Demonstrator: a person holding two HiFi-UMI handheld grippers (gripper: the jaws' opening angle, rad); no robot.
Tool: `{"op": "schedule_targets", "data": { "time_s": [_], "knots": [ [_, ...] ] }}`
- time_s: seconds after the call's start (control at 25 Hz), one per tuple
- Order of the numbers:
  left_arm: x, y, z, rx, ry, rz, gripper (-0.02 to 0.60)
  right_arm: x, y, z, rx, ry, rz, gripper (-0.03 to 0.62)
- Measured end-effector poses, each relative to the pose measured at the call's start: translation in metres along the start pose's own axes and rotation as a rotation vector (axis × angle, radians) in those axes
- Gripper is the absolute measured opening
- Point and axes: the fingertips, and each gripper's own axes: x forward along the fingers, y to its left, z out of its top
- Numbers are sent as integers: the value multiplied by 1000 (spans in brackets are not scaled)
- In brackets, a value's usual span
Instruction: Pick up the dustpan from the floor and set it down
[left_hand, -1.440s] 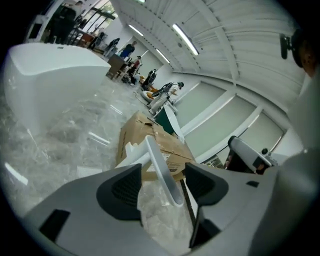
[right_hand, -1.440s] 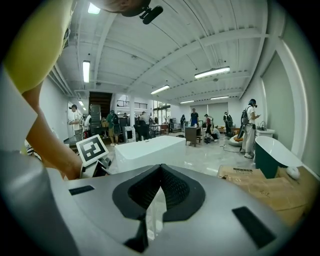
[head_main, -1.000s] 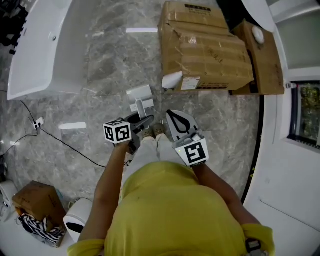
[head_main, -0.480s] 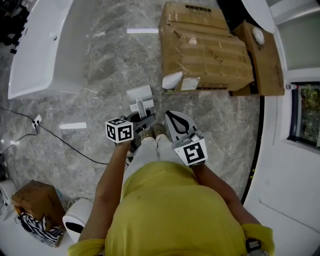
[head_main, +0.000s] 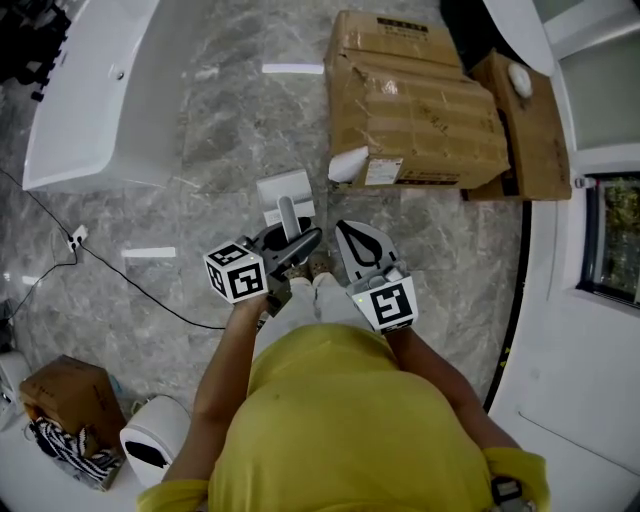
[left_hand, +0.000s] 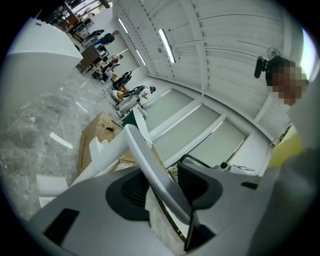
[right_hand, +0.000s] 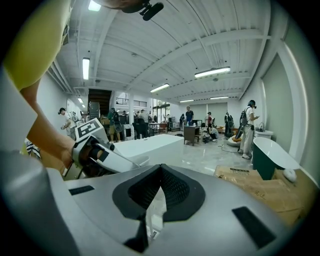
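Observation:
The white dustpan (head_main: 283, 192) hangs in front of my feet by its handle (head_main: 289, 220). My left gripper (head_main: 298, 243) is shut on that handle. In the left gripper view the handle (left_hand: 155, 175) runs slantwise between the dark pads of the left gripper (left_hand: 167, 172), and the jaws are opening slightly while the pads still press on it. My right gripper (head_main: 358, 240) stays beside it on the right, shut and holding nothing. In the right gripper view the right gripper (right_hand: 160, 170) has its tips together, and the left gripper (right_hand: 107, 152) is visible at the left.
A stack of cardboard boxes (head_main: 415, 100) lies on the grey marble floor just ahead. A white bathtub (head_main: 95, 100) stands at the far left. A black cable (head_main: 130, 285) crosses the floor on the left. A small box (head_main: 65, 395) and a white bin (head_main: 150, 440) are behind me on the left.
My left gripper has closed on the dustpan's handle and risen, taking the dustpan up with it. My right gripper has not moved.

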Motion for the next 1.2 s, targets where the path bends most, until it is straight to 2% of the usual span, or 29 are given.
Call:
{"op": "schedule_targets", "data": {
  "time_s": [0.36,0.72,0.92,1.2],
  "knots": [
    [-4,-41,7,218,-60,86,196,3,3,15,-10,-47,7,11],
    [-7,-65,21,388,-21,93,201,0,0,23,0,-71,-3,11],
    [-12,-66,29,408,-16,97,201,1,-2,25,10,-79,-6,11],
    [-19,-57,31,351,-11,106,204,3,-2,25,8,-69,-10,11]
  ]
}}
